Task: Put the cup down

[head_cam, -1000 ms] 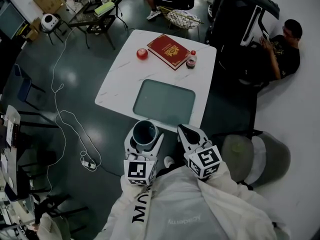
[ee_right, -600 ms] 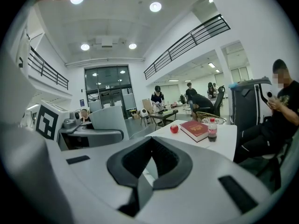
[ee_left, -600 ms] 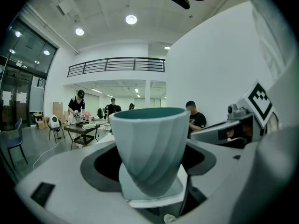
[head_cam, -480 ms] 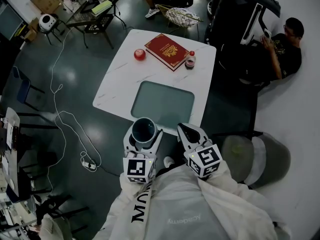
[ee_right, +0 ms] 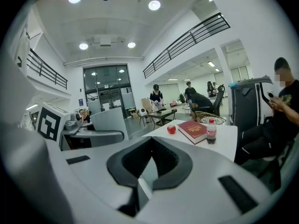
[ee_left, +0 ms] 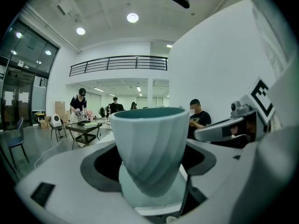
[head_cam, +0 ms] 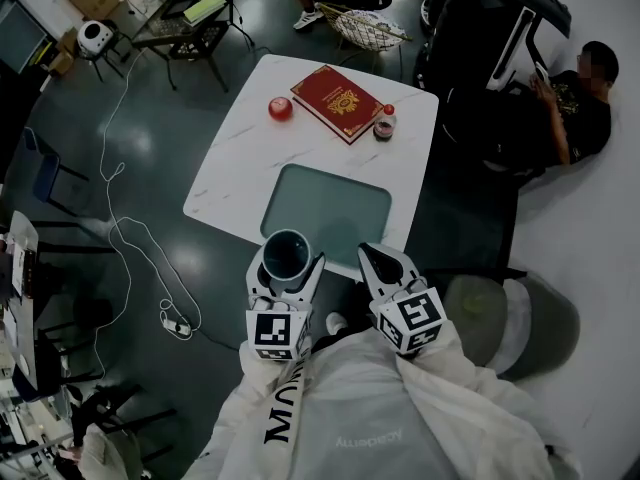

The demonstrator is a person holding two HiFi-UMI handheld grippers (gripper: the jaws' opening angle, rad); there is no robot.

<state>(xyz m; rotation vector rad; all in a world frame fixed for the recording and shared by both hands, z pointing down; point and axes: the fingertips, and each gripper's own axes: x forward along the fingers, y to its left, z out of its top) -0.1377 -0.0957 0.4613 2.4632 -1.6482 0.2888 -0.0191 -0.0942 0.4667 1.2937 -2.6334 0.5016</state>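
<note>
Trailing across the dark floor at the left, a white cable [head_cam: 125,233] is looping down to a power strip [head_cam: 178,326]. Your left gripper [head_cam: 288,268] is clamping the teal cup [head_cam: 287,252], its jaws pressing on the cup's two sides. The cup is standing upright, mouth up, and in the head view it is overlapping the near edge of the white table [head_cam: 232,163]. Whether it is touching the tabletop is not showing. Just beyond it, a grey-green mat [head_cam: 327,203] is lying flat. At the table's far end a red apple [head_cam: 280,108] is sitting apart from a red book [head_cam: 338,101], and a small bottle [head_cam: 384,123] is standing just beside the book. Your right gripper [head_cam: 375,261] is hanging near the left one, jaws together, gripping nothing. A seated person [head_cam: 575,108] is leaning over at the far right.
</note>
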